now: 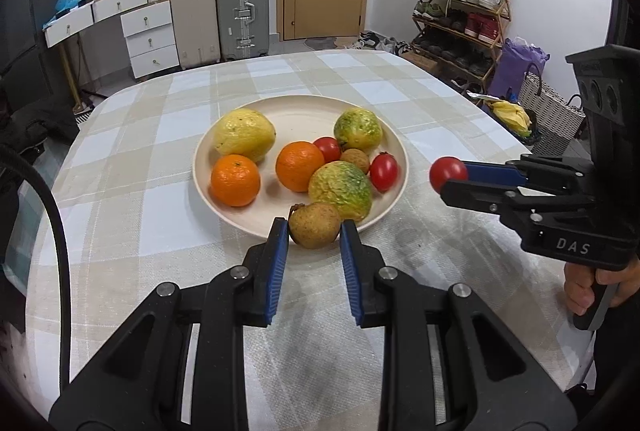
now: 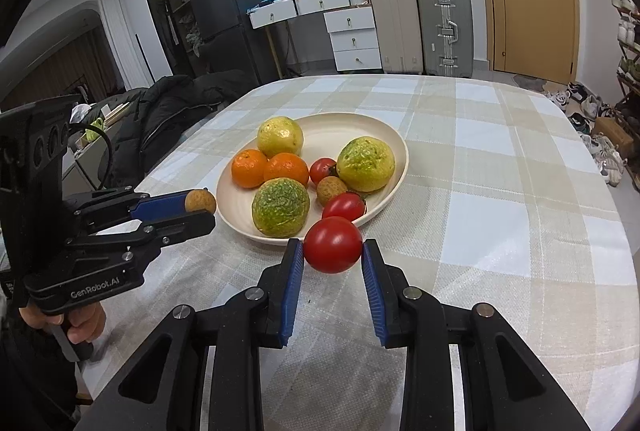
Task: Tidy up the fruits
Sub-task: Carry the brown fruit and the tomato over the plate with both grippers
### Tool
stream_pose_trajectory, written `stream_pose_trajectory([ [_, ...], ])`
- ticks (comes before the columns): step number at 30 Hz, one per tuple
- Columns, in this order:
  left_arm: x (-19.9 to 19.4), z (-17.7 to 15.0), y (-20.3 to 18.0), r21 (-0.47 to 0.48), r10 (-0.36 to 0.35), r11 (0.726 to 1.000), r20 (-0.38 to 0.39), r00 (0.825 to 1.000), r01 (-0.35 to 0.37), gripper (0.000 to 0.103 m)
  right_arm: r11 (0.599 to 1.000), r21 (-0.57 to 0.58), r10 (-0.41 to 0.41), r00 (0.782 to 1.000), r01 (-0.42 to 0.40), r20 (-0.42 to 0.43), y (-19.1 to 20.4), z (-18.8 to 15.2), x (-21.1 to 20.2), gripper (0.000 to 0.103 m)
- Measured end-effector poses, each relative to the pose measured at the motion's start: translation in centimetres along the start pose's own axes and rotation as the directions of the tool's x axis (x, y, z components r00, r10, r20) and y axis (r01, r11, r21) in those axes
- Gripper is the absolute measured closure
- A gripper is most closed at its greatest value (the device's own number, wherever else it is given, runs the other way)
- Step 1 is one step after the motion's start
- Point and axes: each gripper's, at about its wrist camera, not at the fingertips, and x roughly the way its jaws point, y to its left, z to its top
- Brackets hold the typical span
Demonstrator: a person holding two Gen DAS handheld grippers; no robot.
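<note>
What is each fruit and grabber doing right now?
Left gripper: shut on small brown longan.
Right gripper: shut on round red tomato.
Cream round plate: on the table, holding two oranges, three yellow-green fruits, two tomatoes, one longan.

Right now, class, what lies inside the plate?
Inside the plate: two oranges, three yellow-green fruits, two tomatoes and one small brown fruit. Anything beneath or behind the larger fruits is hidden.

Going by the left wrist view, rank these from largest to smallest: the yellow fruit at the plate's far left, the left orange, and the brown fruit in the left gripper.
1. Yellow fruit
2. Left orange
3. Brown fruit, though it is nearest the camera, so truly smaller still.
</note>
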Motion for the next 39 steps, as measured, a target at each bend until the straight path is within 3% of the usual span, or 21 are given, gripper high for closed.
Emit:
stream_pose_trajectory([
  [12,1.4,0.3,1.0,-0.024,0.037,0.999,0.011,0.999,-0.036,0.079,1.000,0.011,0.006,1.000,-0.007,0.021,0.2,0.0,0.5,0.072],
  [29,3.6,0.7,1.4,-0.023,0.052,0.998,-0.017,0.999,-0.052,0.079,0.999,-0.015,0.044,0.999,-0.044,-0.022,2.4,1.2,3.4,0.072],
  [39,4.7,1.2,1.6,-0.014,0.063,0.998,-0.029,0.998,-0.063,0.079,1.000,-0.020,0.001,0.999,-0.002,-0.045,2.1,2.1,4.6,0.072],
])
